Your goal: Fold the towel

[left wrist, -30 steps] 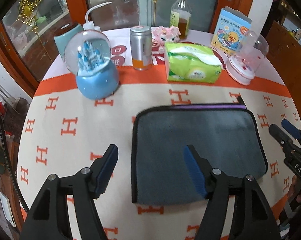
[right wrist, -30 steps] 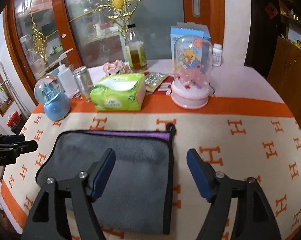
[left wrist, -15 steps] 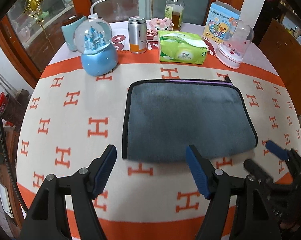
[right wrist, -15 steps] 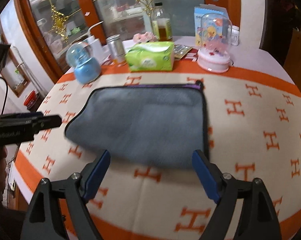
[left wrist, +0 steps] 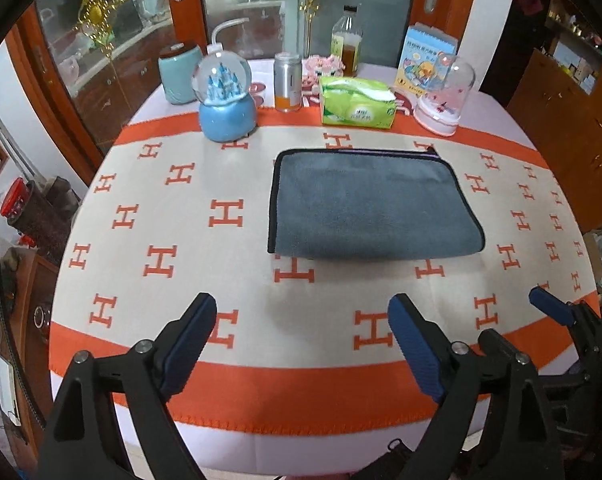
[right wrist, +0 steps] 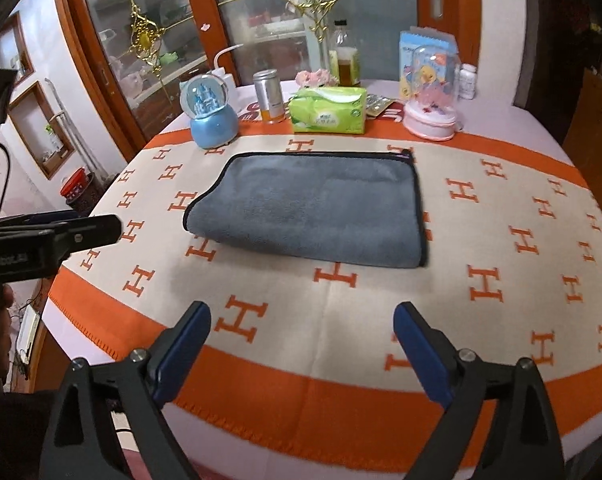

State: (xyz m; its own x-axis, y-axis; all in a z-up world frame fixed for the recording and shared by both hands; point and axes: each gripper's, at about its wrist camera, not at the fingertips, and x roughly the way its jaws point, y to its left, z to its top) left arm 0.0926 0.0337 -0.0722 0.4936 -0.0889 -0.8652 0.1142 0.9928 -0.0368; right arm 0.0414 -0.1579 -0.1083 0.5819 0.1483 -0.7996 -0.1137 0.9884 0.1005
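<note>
Table (left wrist: 101, 272), round, orange-and-cream cloth, filled the frame. Towel (left wrist: 371, 206), grey, folded flat, lay centre, slightly right. Left gripper (left wrist: 301, 344) and right gripper (right wrist: 301, 344), lower frame, fingers spread wide, grasping nothing, well short of towel. Snow globe (left wrist: 227, 100), upper left.

Soft, even indoor light falls on my bench (left wrist: 181, 240) from above; the cloth is bright, the room's far right dim. A faint shadow lies under the towel's (left wrist: 373, 208) near edge. Both fisheye views bow straight lines and darken at the corners. The glass doors (right wrist: 261, 20) show pale glare, and the right view's rim is slightly smeared
</note>
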